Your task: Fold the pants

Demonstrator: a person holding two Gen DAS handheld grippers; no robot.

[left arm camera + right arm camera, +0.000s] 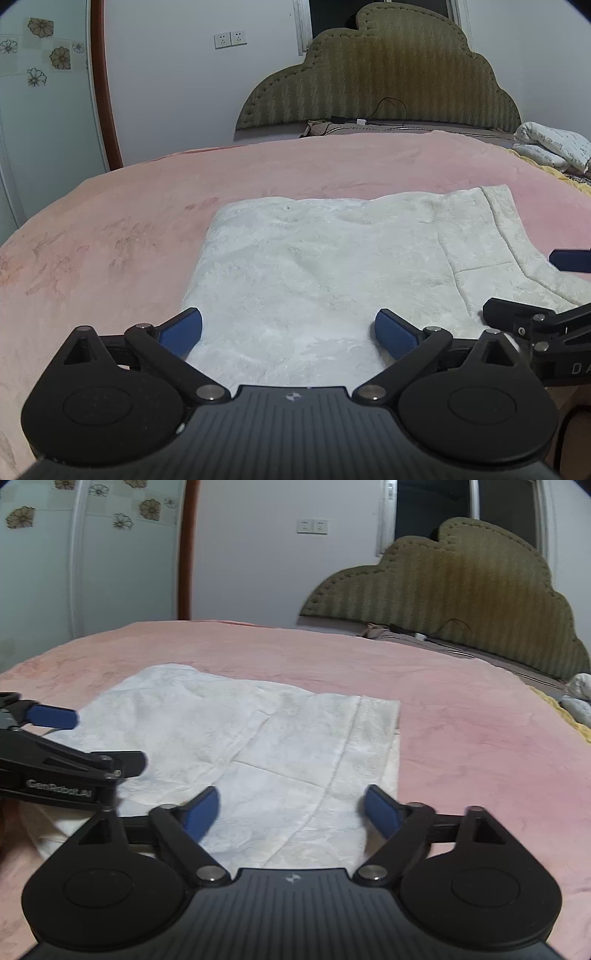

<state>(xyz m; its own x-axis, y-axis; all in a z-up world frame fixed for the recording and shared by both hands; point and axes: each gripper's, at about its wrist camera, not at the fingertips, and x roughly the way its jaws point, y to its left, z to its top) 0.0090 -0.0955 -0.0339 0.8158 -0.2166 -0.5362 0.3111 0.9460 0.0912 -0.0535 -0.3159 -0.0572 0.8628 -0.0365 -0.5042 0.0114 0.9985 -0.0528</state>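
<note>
Jaws apart on two grippers: left gripper [288, 326], right gripper [291, 805]; one pants [314, 258].

The pants [258, 753] near edge lies hidden behind the right claw [291, 808].

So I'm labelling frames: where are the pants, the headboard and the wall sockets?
pants [295, 266], left wrist view, middle of the folded white fabric.
headboard [384, 77], left wrist view, centre of its padding.
wall sockets [312, 526], right wrist view, between both plates.

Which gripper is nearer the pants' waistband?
Right. The right gripper hangs open over the pants beside the waistband; the left gripper, also open, is over the opposite folded end.
</note>
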